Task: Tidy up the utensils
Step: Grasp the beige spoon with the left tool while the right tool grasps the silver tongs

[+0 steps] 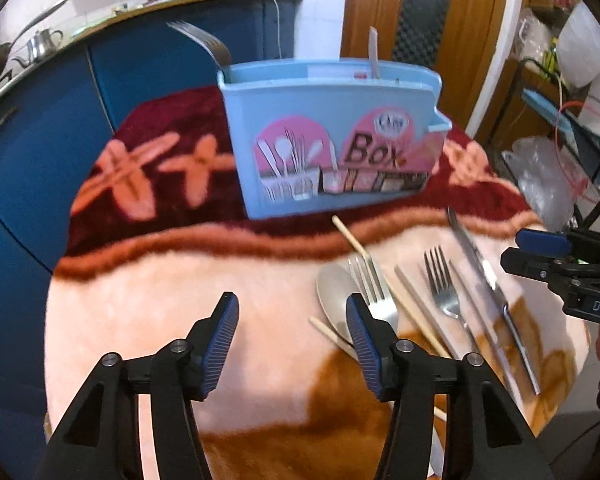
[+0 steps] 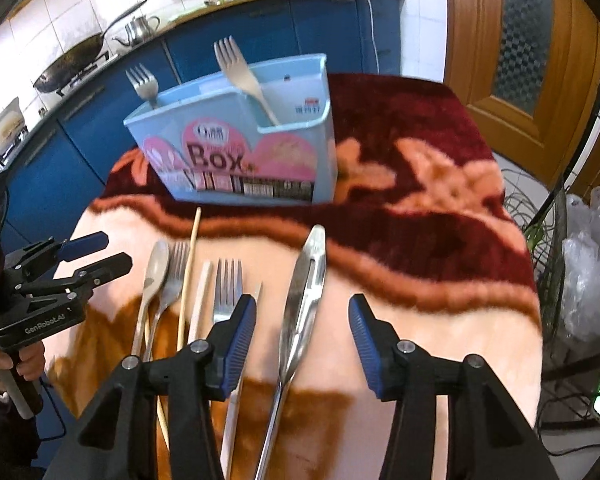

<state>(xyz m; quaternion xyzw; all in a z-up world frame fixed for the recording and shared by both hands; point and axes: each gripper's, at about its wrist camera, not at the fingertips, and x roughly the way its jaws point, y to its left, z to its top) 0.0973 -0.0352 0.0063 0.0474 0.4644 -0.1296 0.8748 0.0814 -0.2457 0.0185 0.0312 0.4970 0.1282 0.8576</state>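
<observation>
A kitchen with blue cabinets (image 2: 228, 40) and a wooden door (image 2: 500, 40) lies behind a table under a plush blanket (image 2: 420, 208), dark red with peach flowers beyond both sets of jaws and pale peach under them.

The left gripper (image 1: 292, 320) is about half open and holds nothing; only bare blanket lies between its pads. Just outside its right pad sit a pale spoon (image 1: 334, 292) and a steel fork (image 1: 374, 292), with thin wooden chopsticks (image 1: 352, 240) crossing there. Further right are a second fork (image 1: 442, 284) and a knife (image 1: 484, 276).

The right gripper (image 2: 302, 320) is also about half open and empty. The knife (image 2: 304, 288) lies lengthwise in its gap, nearer the left pad, touching neither. Left of that pad are a fork (image 2: 228, 288), chopsticks (image 2: 190, 272), another fork (image 2: 174, 280) and the spoon (image 2: 154, 276).

Straight ahead of both grippers stands the box (image 2: 252, 152), smooth light-blue plastic with a pink label, already holding two forks (image 2: 236, 72).

Risks, as I judge them: the utensils lie close and overlapping, so a pad could drag a neighbour or pinch two at once. The knife is flat, slick and thin on soft pile, so the pads may slide off or sink into the blanket. The ribbed blue pads should help.
</observation>
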